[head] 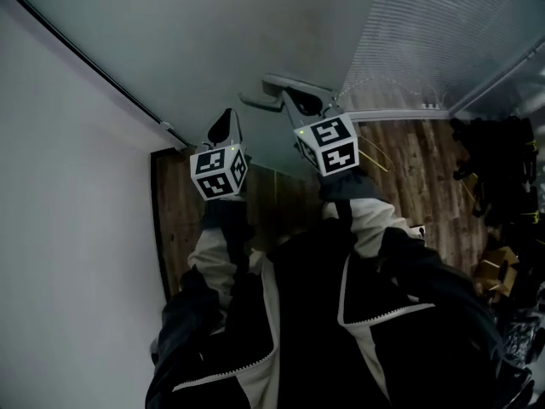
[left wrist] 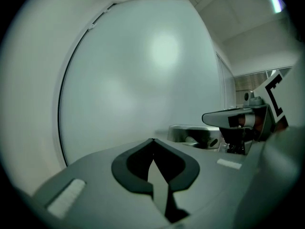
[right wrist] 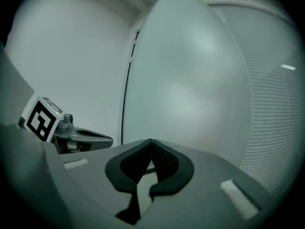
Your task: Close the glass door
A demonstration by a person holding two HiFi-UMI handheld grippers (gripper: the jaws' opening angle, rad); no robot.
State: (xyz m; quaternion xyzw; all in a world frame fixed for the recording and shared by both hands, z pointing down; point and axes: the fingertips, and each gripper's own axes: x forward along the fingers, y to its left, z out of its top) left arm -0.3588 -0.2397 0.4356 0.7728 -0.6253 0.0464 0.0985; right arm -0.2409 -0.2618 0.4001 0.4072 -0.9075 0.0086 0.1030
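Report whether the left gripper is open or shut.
Shut: on the left gripper, the fingers meet at their tips with nothing between them.

Glass door [head: 213, 49] ahead. Wall [head: 60, 228] left of door. Door handle [head: 271, 92] on door's right part. Left gripper [head: 223, 126] before door, left of handle; right gripper [head: 294, 102] at handle. Blinds [head: 443, 32] right of door. Floor [head: 409, 177] below door; clutter [head: 502, 194] on floor, far right of door.

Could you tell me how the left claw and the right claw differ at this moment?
The right claw is closed around the door handle; the left claw holds nothing. The left claw sits nearer the white wall, the right claw nearer the slatted panel. Both are shut and point at the glass door.
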